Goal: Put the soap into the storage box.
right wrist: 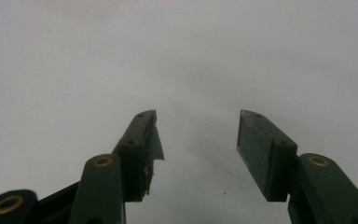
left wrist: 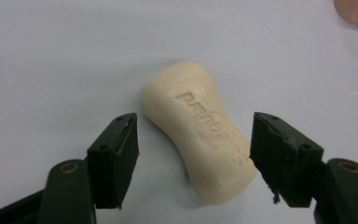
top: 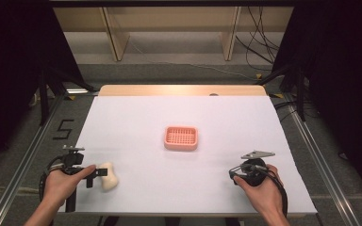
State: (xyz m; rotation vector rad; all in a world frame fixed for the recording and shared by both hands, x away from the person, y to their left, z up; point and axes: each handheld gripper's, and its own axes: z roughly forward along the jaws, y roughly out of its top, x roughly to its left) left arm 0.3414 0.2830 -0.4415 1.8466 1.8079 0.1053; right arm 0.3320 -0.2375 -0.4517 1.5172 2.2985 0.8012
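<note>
The left claw (left wrist: 193,140) stands with its jaws wide apart around a cream bar of soap (left wrist: 200,133), which lies flat on the white surface (top: 184,117) between the two pads; the right pad sits just beside the soap's near end, whether touching I cannot tell, while the left pad stands clear of it with bare surface between. The soap lies slantwise to the jaws, its embossed face up and its far end reaching out past the jaw tips. In the high view the left claw (top: 94,175) and the soap (top: 109,176) are near the surface's front left corner, close to the front edge. Outward from there, a pink soap dish (top: 181,138) with a gridded floor sits near the middle of the surface, well apart from the soap, with open white surface all the way between them. The right claw (right wrist: 198,144) has its jaws apart with nothing between them, over bare surface; in the high view it (top: 232,175) is held near the front right, well apart from the dish and short of the right edge
</note>
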